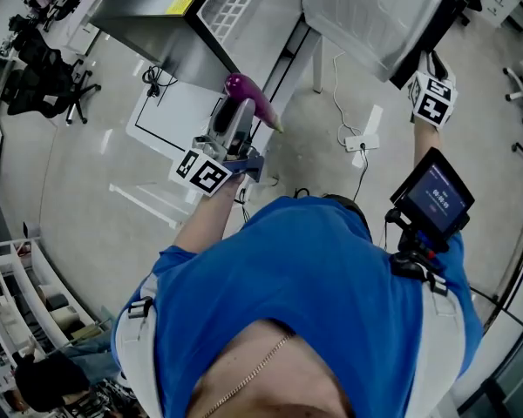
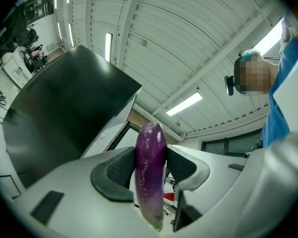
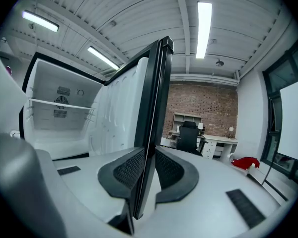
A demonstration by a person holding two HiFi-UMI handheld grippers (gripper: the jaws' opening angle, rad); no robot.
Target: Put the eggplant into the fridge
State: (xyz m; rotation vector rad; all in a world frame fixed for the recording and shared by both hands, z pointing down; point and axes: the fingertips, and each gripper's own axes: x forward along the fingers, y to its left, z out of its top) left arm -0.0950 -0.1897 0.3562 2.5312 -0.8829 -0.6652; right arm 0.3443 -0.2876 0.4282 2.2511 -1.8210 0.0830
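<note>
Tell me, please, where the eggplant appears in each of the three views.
Head view: the eggplant is above centre, left of the fridge door.
Left gripper view: bottom centre, upright, clamped between the jaws.
Right gripper view: not clearly in it.
Shared landmark: the open fridge door, top right in the head view and edge-on at centre in the right gripper view.

Eggplant (image 2: 150,172): long, glossy purple, clamped mid-body between the left claw (image 2: 150,157) pads and held in the air just short of the fridge (image 1: 157,11). In the left gripper view its rounded end is up and its green stem tip down. Fridge has a dark steel-look body and a white interior with a shelf across the back; its door (image 3: 151,133) is swung open, with the door's edge pinched in the right claw (image 3: 146,167).
</note>
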